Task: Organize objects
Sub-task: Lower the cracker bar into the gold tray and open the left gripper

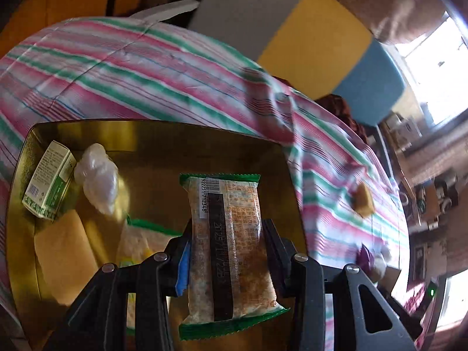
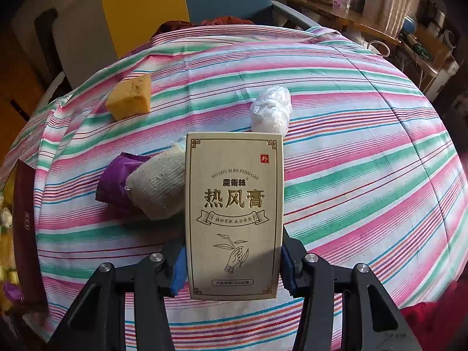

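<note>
My left gripper (image 1: 226, 234) is shut on a green-edged snack packet (image 1: 231, 251) and holds it above a gold tin box (image 1: 163, 134). The tin holds a green-and-white carton (image 1: 48, 180), a white plastic-wrapped ball (image 1: 98, 174), a yellow sponge (image 1: 64, 260) and another green-edged packet (image 1: 140, 239). My right gripper (image 2: 234, 251) is shut on a beige box with gold Chinese lettering (image 2: 234, 216), held upright above the striped tablecloth (image 2: 365, 161).
On the cloth in the right wrist view lie a yellow sponge block (image 2: 130, 98), a white plastic-wrapped ball (image 2: 272, 111), a rolled grey cloth (image 2: 158, 187) and a purple wrapper (image 2: 115, 181). A dark red lid (image 2: 25, 228) stands at the left edge. Chairs and shelves stand behind the table.
</note>
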The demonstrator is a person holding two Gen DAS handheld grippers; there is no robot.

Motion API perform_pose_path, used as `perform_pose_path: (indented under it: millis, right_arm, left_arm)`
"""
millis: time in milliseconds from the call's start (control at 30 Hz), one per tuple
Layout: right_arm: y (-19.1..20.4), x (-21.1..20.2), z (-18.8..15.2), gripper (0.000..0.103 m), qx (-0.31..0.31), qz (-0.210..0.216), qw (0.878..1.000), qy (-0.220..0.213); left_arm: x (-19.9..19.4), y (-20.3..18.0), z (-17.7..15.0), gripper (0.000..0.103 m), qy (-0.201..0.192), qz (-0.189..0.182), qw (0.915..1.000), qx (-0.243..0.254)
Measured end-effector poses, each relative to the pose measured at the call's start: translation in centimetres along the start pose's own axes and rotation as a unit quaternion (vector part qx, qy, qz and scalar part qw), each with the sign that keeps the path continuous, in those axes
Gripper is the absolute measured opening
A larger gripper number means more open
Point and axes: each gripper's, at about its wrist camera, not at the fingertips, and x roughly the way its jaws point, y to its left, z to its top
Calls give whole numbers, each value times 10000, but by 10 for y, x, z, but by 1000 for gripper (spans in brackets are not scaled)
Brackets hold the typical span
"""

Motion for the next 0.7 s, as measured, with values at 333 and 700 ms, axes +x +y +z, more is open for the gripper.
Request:
perform_pose_path:
  millis: [333,700]
  right_arm:
    - [-1,1,0,51,-14,1,10000,-6]
    - [0,2,0,51,-35,-37,10000,12]
  left_arm:
    - [47,33,24,43,49,438,9975,-548]
    - [8,28,17,46,-483,739,9961,-81]
